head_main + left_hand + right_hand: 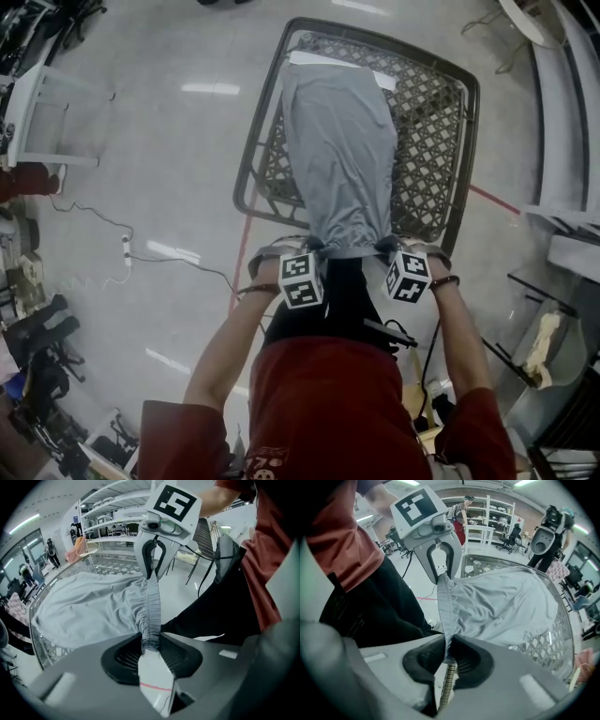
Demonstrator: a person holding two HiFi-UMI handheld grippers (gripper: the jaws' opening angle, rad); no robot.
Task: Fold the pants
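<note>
Your bare left forearm (228, 349) and bare right forearm (461, 345) reached forward, side by side. The grey two-jaw left gripper (312, 247) and its matching right gripper (386, 247) pointed steeply down, each one's jaws clamped tight on the light grey pants' (337, 159) elastic waistband.

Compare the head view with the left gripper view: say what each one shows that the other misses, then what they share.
Only the head view: the lattice-top table's full outline, the whole length of the grey pants on it, and a cable lying left of it. Only the left gripper view: the left tool shut on the elastic waistband, plus white shelves behind. Both: the pants, the table and the right tool gripping the waistband's other end.
</note>
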